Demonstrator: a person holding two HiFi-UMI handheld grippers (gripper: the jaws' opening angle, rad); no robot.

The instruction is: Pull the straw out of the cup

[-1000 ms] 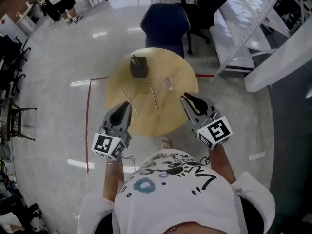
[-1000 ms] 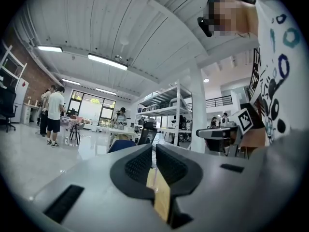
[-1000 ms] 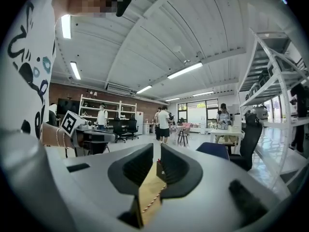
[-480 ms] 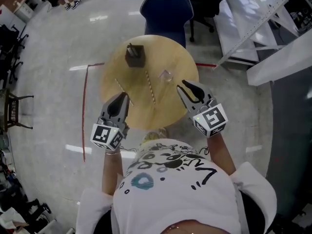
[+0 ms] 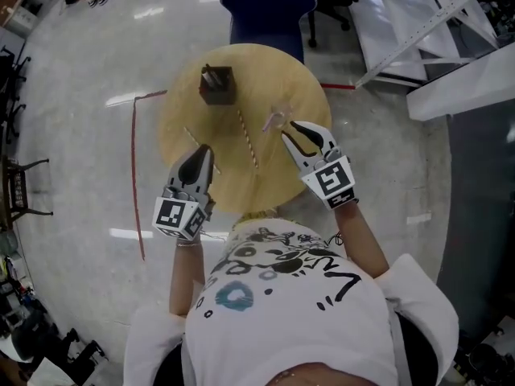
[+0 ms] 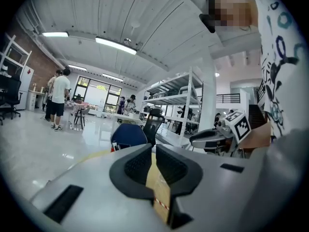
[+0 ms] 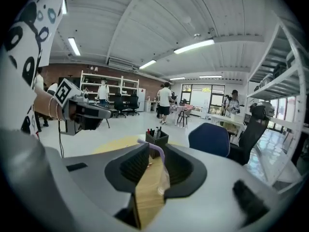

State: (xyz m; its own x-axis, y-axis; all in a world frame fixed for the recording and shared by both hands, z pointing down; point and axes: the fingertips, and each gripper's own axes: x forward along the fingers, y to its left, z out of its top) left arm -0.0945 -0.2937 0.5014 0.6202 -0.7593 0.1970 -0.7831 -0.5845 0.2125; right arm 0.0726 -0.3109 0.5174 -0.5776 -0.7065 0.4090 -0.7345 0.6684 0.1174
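A small clear cup [image 5: 273, 121] with a purple straw [image 5: 278, 112] stands on the round wooden table [image 5: 181, 111], right of centre. My right gripper [image 5: 302, 133] is open just to the right of the cup and near it, not touching. In the right gripper view the straw [image 7: 156, 152] and the cup [image 7: 163, 176] show in the gap of that gripper [image 7: 155, 161], close to the right jaw. My left gripper [image 5: 200, 155] hovers over the table's near left part, shut with nothing in it [image 6: 153, 153].
A dark pen holder [image 5: 217, 85] stands at the table's far left, also seen in the right gripper view [image 7: 156, 141]. Two paper straws [image 5: 248, 137] [image 5: 199, 149] lie flat on the table. A blue chair [image 5: 265, 6] stands behind the table; white shelving [image 5: 418, 22] is to the right.
Both grippers have moved forward over the table. The right gripper has come close to the cup, still open. The left gripper stays shut.
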